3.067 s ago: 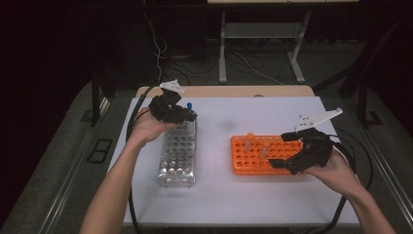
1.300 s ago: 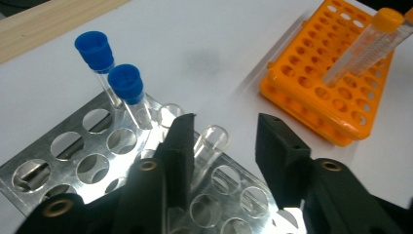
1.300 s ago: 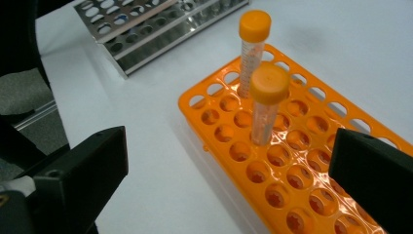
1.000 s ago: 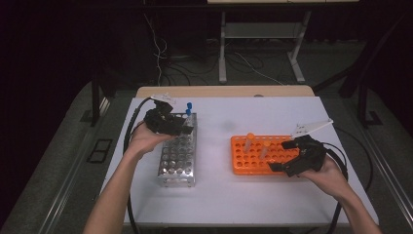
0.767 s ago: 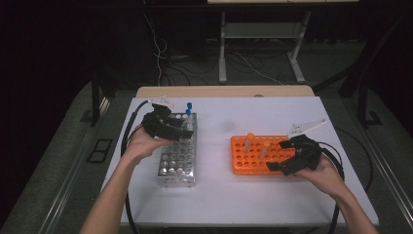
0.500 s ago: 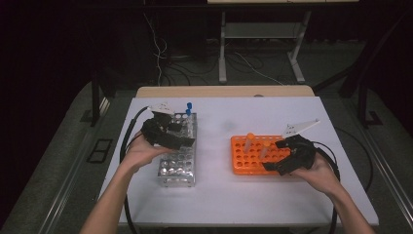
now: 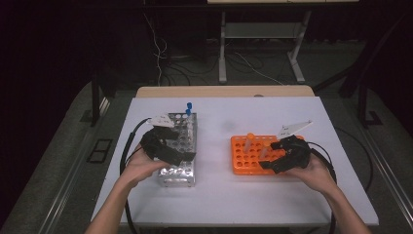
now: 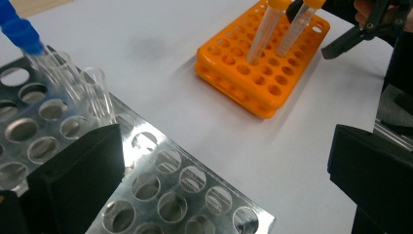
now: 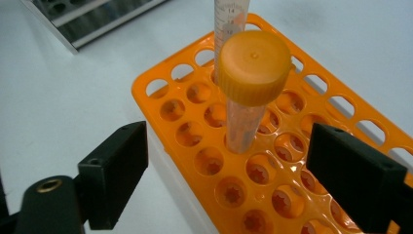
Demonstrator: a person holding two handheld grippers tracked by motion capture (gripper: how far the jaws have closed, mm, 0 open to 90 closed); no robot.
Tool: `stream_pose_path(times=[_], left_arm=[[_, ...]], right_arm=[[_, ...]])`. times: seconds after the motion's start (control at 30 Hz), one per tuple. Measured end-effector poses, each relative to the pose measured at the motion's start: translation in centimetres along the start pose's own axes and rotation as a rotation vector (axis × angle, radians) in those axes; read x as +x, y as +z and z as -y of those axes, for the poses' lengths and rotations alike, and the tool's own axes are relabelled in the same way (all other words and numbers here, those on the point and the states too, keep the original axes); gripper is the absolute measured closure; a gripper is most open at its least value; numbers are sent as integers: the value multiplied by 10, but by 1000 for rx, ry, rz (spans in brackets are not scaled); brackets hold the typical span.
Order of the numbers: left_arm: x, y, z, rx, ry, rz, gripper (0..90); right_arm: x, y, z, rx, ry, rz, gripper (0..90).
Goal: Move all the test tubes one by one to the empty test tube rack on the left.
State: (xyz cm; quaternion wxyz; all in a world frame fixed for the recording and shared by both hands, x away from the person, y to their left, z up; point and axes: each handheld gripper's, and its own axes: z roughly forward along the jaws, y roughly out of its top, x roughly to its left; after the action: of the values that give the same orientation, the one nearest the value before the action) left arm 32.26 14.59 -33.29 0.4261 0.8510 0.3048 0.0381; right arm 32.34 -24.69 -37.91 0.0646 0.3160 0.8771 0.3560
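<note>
Up close, the right gripper [image 9: 229, 180] fingers stand apart around an orange-capped tube [image 9: 246, 92] (left gripper [image 8: 224, 190] fingers spread, empty)

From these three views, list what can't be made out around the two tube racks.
- Orange rack: its near corner is cut off by the bottom edge of the right gripper view, partly behind the right claw.
- Second orange-capped tube: its cap is cut off by the top edge.
- Metal rack: its left holes are covered by the left claw in the high view.

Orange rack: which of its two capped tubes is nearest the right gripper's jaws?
The near tube, whose orange cap faces the right gripper view. It stands between the open jaws of the right gripper, untouched; the other tube rises behind it.
</note>
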Motion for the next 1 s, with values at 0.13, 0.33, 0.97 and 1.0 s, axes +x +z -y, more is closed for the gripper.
stream_pose_path(times=[0.13,0.33,0.97,1.0], left_arm=[[-4,0,7,-1,0,6,0],[-9,0,14,1,7,11,0],[-18,2,17,6,32,28,0],[-18,2,17,6,33,27,0]], right_arm=[[1,3,0,4,-18,12,239],[1,9,-1,15,-29,37,395],[3,19,-2,-5,-44,83,739],[2,19,-2,-8,-47,83,740]])
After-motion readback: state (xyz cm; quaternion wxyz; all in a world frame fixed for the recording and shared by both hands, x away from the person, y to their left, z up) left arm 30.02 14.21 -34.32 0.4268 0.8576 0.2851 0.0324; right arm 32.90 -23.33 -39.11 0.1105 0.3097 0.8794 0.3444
